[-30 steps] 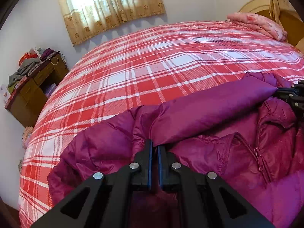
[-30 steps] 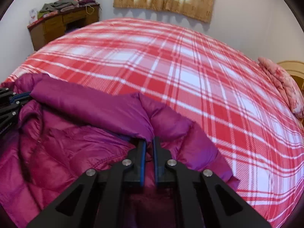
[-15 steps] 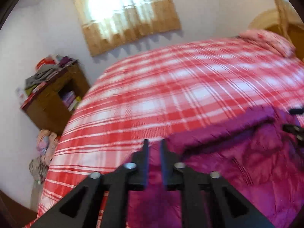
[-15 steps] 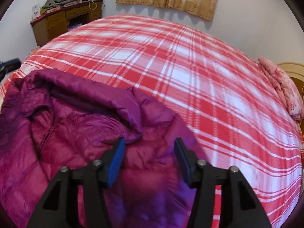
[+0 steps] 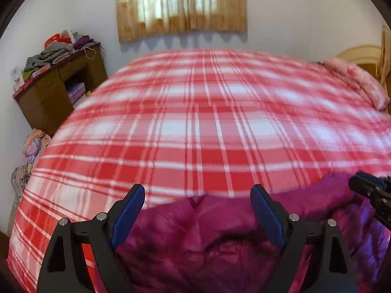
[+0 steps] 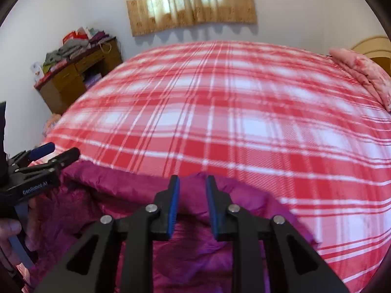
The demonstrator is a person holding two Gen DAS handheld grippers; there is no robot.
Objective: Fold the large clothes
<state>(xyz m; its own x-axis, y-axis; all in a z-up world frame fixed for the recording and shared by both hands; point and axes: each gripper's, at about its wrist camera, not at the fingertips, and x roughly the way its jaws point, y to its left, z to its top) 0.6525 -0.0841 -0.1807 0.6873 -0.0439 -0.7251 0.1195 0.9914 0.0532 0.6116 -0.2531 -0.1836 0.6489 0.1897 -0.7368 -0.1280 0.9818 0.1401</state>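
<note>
A magenta puffer jacket (image 5: 207,234) lies on the near edge of the red and white plaid bed (image 5: 207,127); it also shows in the right wrist view (image 6: 190,256). My left gripper (image 5: 198,195) is wide open above the jacket's near part, holding nothing. My right gripper (image 6: 192,183) is partly open with a narrow gap, raised over the jacket's folded top edge and empty. The right gripper shows at the right edge of the left wrist view (image 5: 371,193); the left gripper shows at the left of the right wrist view (image 6: 48,156).
A brown wooden desk (image 5: 56,88) piled with clothes stands at the bed's left by the wall. A pink pillow (image 5: 359,80) lies at the right by the headboard. A curtained window (image 5: 180,5) is behind the bed. Clothes lie on the floor at left (image 5: 31,146).
Both grippers have let go of the jacket and pulled up and back. The left jaws opened wide; the right jaws, wide half a second ago, have narrowed. The jacket's sleeve now lies folded across it.
</note>
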